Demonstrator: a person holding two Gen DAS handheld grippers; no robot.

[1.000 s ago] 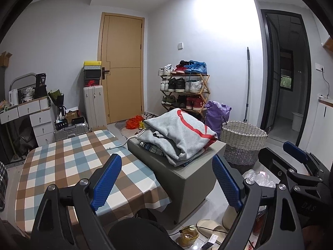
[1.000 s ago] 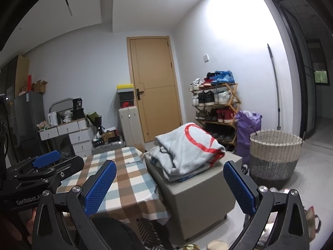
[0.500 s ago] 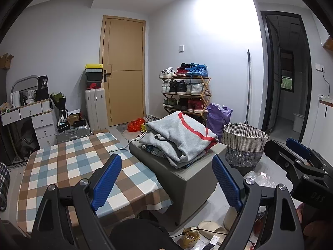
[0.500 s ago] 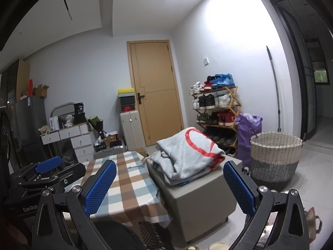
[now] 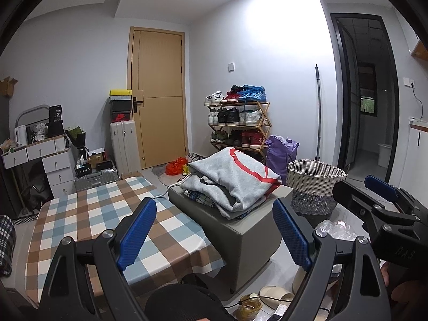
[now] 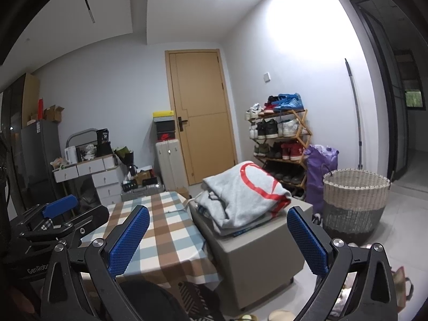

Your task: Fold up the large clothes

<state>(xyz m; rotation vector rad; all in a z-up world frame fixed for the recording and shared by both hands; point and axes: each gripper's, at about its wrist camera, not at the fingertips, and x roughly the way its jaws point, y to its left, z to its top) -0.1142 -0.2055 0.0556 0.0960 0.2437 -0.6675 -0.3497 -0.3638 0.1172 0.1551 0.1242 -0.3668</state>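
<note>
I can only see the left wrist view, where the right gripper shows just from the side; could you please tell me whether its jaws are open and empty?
Observer: Yes. In the right wrist view the right gripper has its jaws wide apart with nothing between them. The pile of clothes lies beyond it, out of its grasp.
Operator: Thank you. Is there anything to the left of the white drawer unit that my view cuts off?
Observer: Yes, a tall grey fridge stands there against the wall.
</note>
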